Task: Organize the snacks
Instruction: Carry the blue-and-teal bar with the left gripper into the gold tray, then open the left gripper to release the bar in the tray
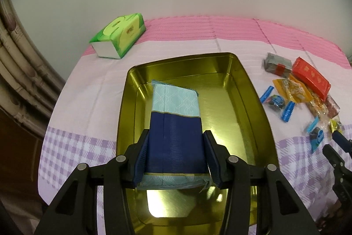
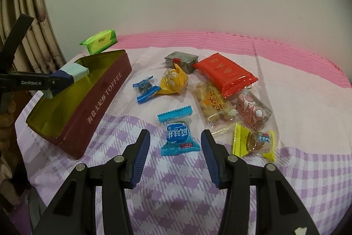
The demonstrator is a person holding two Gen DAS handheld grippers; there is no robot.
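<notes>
Left gripper (image 1: 176, 155) clamped on a navy and pale-blue patterned snack packet (image 1: 175, 124), jaws pressed to its two long sides, held over the middle of the gold-lined rectangular toffee tin (image 1: 246, 89); cannot tell whether the packet's far end touches the tin floor. From the right wrist view, same packet (image 2: 72, 73) seen tilted above the tin (image 2: 96, 100), whose outer wall is maroon with white "TOFFEE" lettering.

Right gripper (image 2: 176, 158) spread wide, holding nothing, low over the lilac-checked tablecloth (image 2: 176, 197) to the right of the tin, one blue pad on either side of a light-blue wrapped candy (image 2: 178, 136) without touching it.

Loose snacks all to the right of the tin, on the cloth: a second blue-wrapped candy (image 2: 145, 89) nearest the tin, touching a yellow pouch (image 2: 173, 80); a grey block-shaped pack (image 2: 181, 61) behind those; a red foil packet (image 2: 225, 74) overlapping a clear bag of golden puffs (image 2: 214, 105); a clear pink-printed pack (image 2: 253, 111) just beside that; a yellow-ended candy (image 2: 256, 140) nearest the right gripper.

Beyond the tin's far left corner, a green tissue pack (image 1: 120, 36) on the pink edge of the cloth.
</notes>
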